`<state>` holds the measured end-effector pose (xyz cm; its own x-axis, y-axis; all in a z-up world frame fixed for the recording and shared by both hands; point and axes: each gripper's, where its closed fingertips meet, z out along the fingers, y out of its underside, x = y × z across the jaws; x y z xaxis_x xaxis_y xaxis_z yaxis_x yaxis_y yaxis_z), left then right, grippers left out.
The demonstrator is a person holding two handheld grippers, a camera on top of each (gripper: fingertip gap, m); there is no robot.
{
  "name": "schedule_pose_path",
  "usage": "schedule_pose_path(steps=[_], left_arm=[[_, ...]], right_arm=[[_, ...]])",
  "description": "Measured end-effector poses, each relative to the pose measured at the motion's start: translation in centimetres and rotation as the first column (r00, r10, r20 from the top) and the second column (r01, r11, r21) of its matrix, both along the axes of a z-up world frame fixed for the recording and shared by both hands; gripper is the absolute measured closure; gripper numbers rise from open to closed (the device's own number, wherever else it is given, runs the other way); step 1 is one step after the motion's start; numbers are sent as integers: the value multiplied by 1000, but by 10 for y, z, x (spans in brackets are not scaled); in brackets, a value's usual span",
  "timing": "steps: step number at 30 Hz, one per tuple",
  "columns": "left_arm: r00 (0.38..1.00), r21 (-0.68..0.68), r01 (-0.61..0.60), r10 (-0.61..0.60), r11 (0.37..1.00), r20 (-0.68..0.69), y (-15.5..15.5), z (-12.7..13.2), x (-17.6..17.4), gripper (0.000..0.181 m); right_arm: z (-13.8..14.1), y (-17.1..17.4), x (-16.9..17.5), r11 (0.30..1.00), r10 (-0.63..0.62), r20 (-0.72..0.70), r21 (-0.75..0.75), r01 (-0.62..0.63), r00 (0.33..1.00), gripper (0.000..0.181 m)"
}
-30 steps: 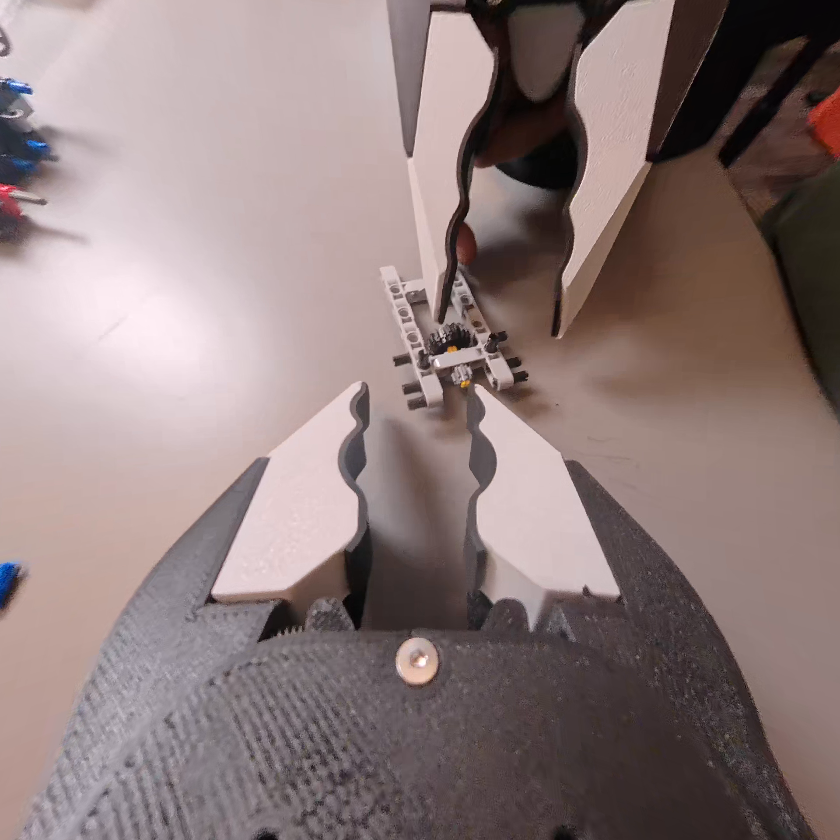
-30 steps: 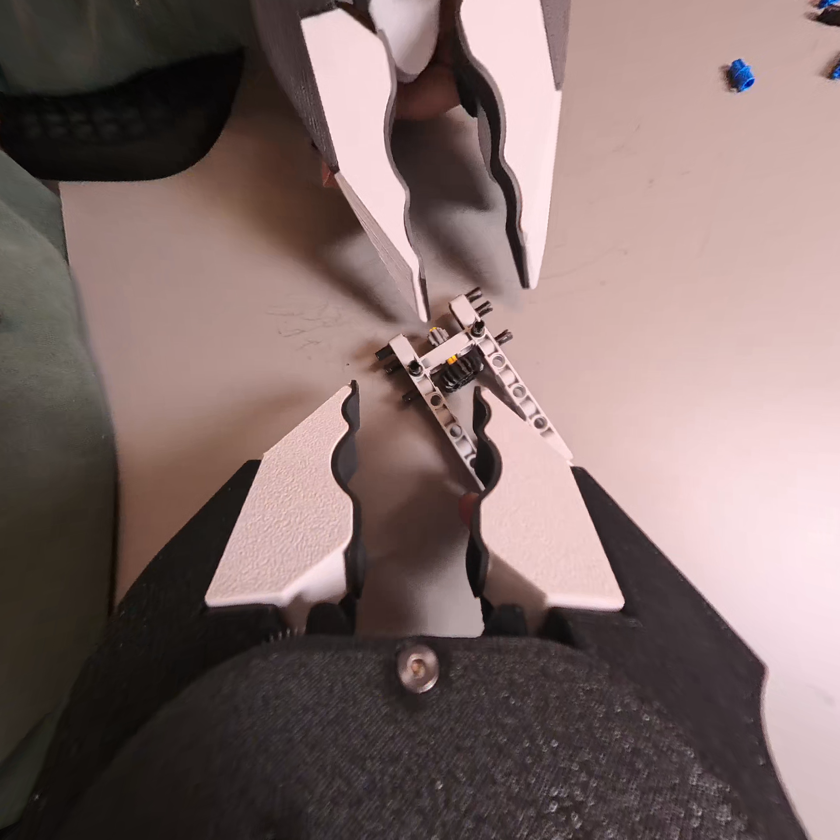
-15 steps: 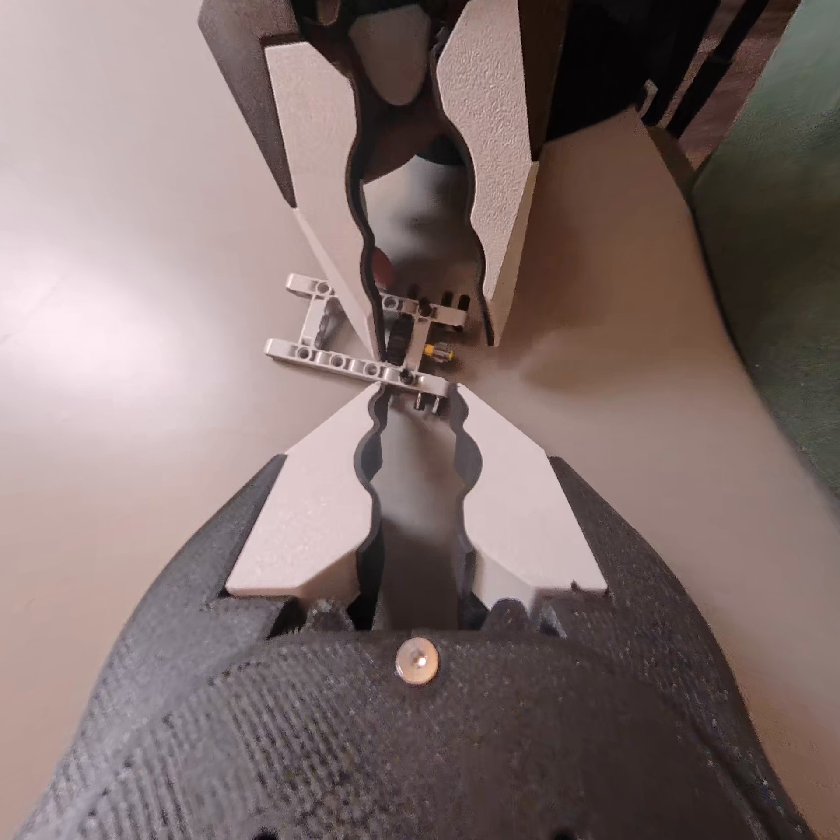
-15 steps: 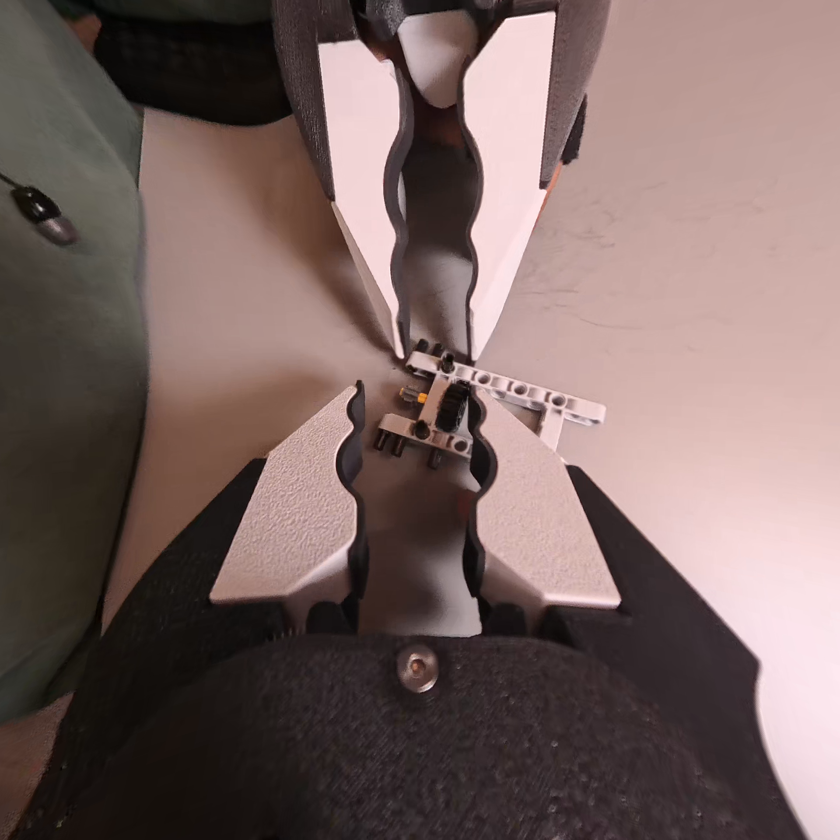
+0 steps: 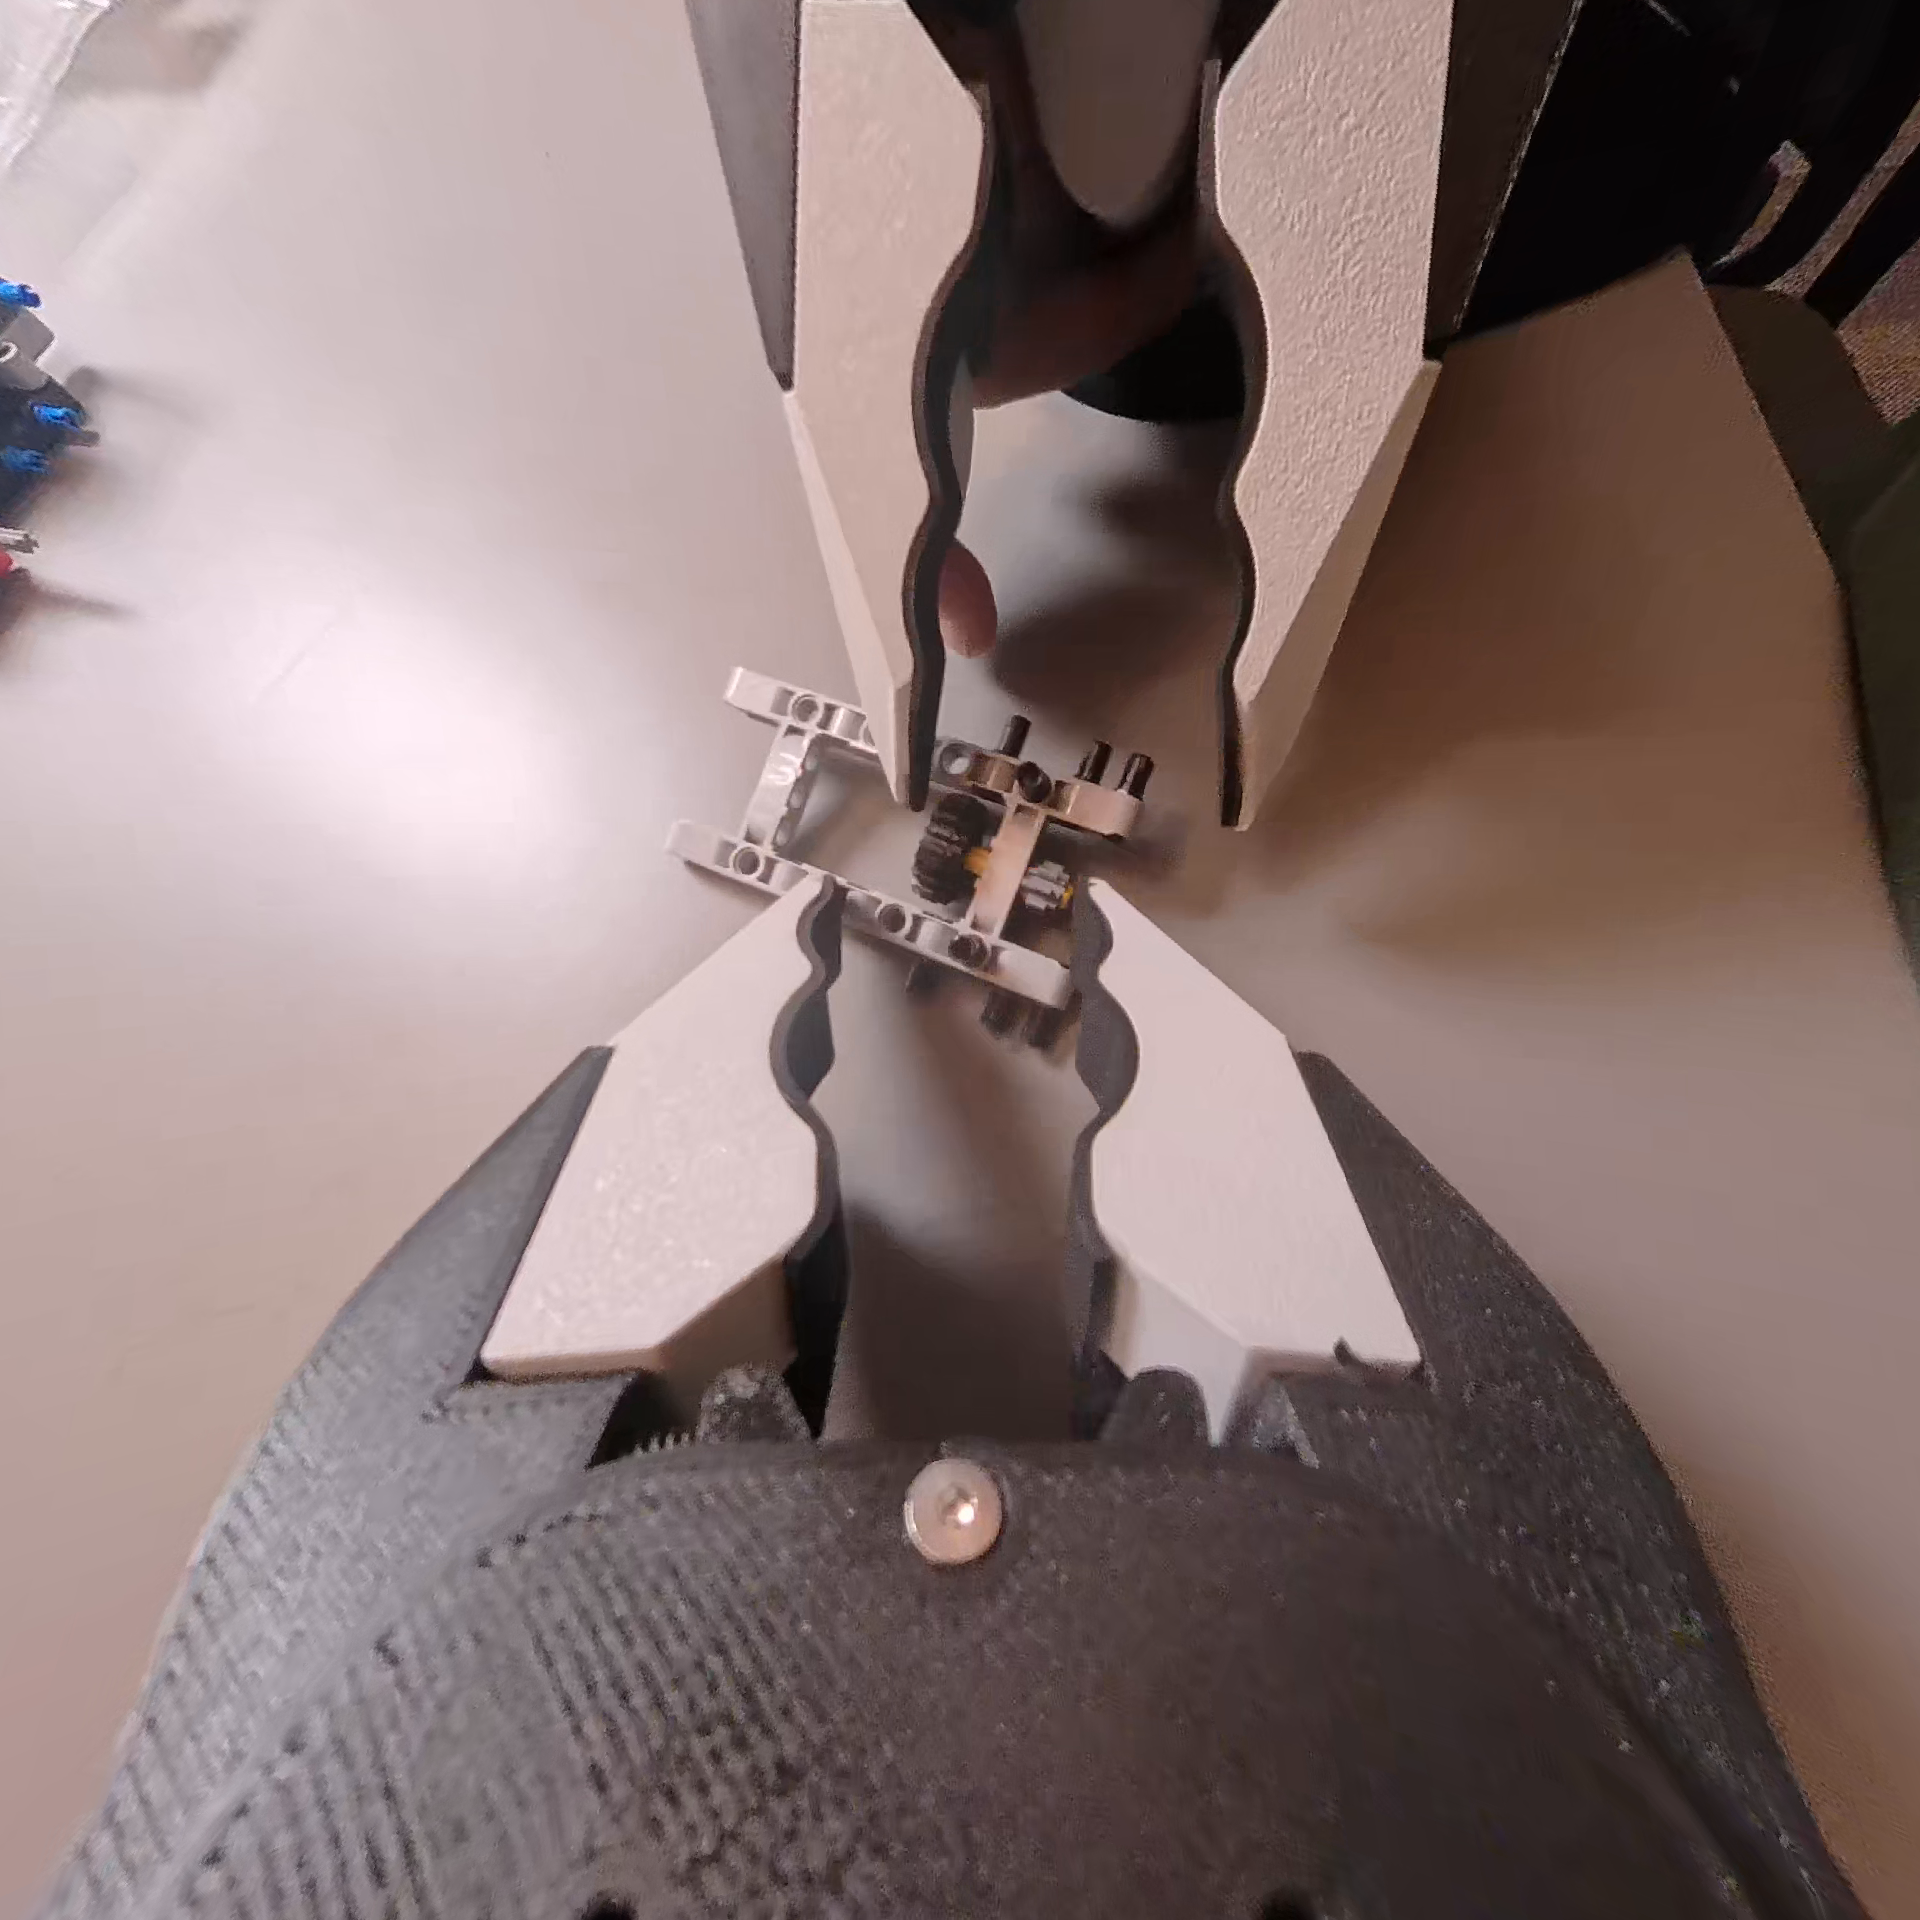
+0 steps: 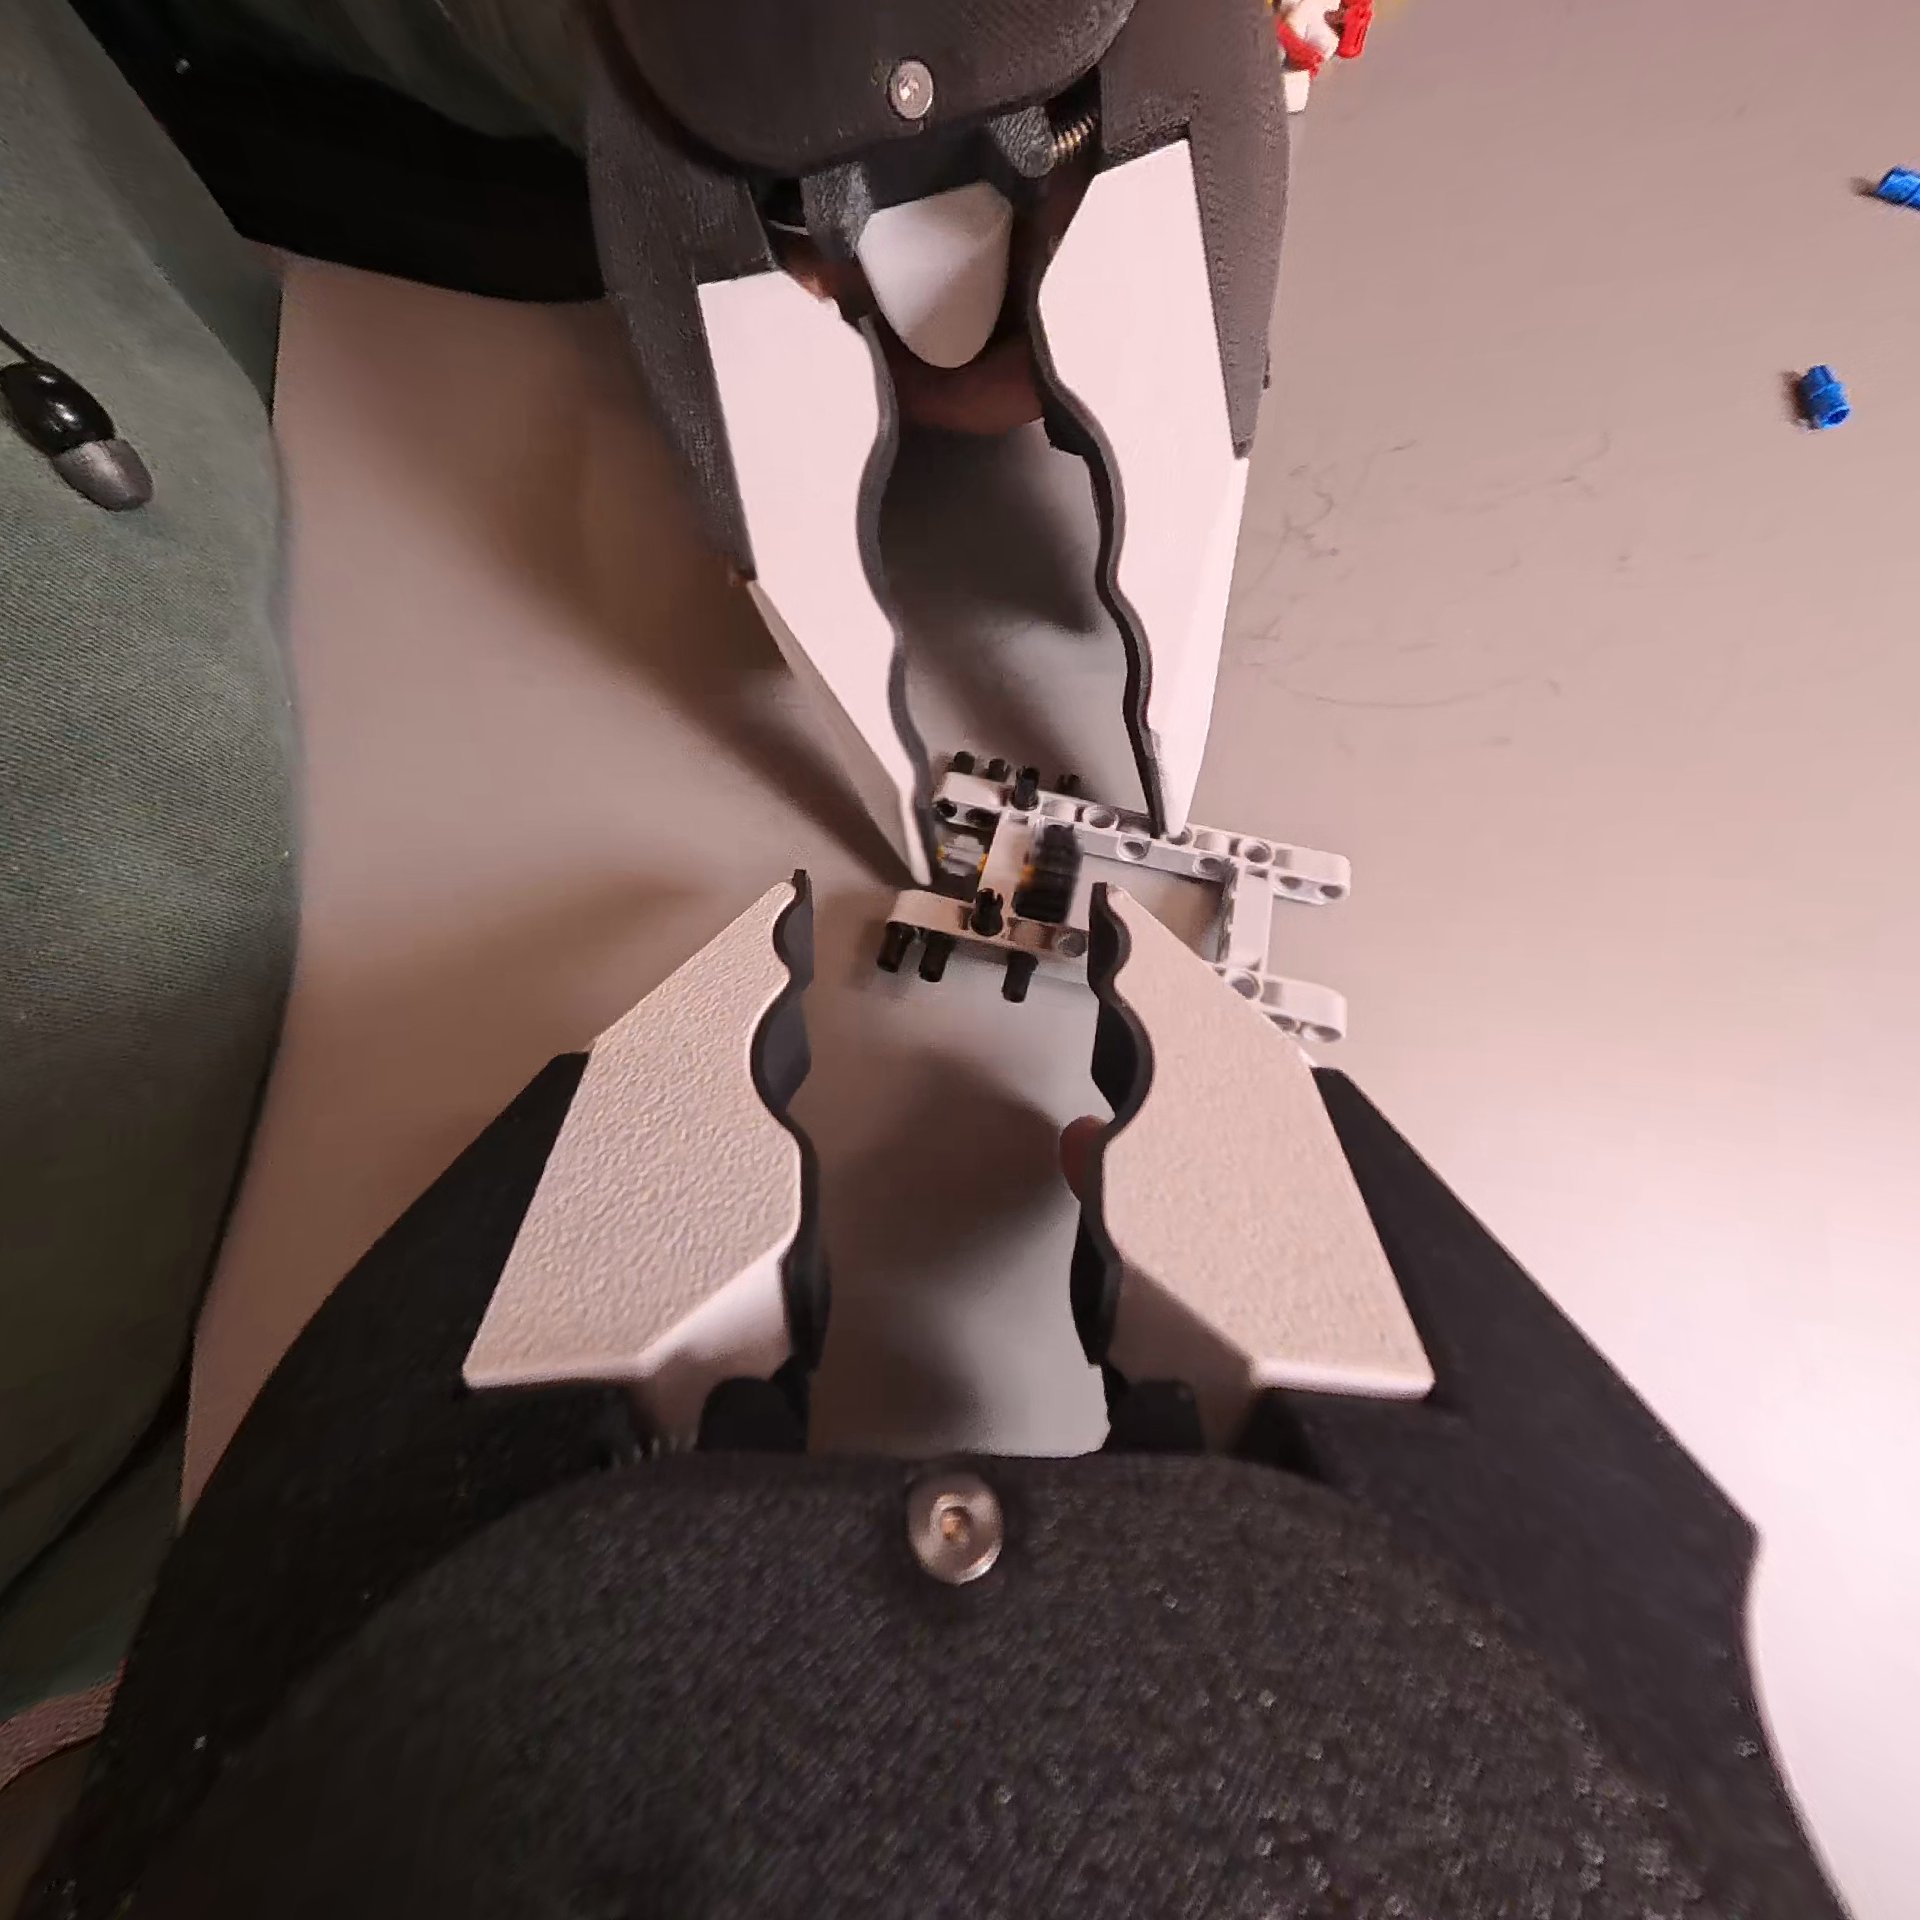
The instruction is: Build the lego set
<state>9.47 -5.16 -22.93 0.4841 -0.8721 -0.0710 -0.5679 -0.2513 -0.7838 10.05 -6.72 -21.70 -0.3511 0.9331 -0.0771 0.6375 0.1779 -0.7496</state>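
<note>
The grey Technic frame point(image 5: 894, 862) with its black gear lies on the beige table point(image 5: 416, 520) at frame centre; the left gripper point(image 5: 951, 909) and right gripper point(image 6: 945, 914) face each other across it, both spread apart, grasping nothing; loose blue pieces point(image 6: 1820, 397) sit upper right.

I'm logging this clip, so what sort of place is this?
Probably an indoor desk or worktable: a plain beige tabletop, a half-built grey lego frame on it, and loose blue pieces scattered nearby.
</note>
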Motion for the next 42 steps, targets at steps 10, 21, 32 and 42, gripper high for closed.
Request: schedule_pose_path(steps=[10, 21, 32, 42], left_arm=[[1000, 19, 1, -1, 1000, -15, 0, 0, 3, 139], [1000, 11, -5, 6, 1000, -25, -1, -1, 4, 139], [999, 25, 5, -4, 1000, -38, -3, -1, 6, 139], [999, 35, 17, -15, 999, -44, -5, -1, 7, 139]], right_arm=[[-2, -2, 1, 1000, 12, 2, 10, -12, 1000, 132], [-2, -2, 2, 999, 10, 7, 34, -11, 1000, 137], [-1, -4, 4, 998, 3, 46, -63, 0, 999, 137], [1, -7, 5, 992, 26, 100, -127, -13, 995, 137]])
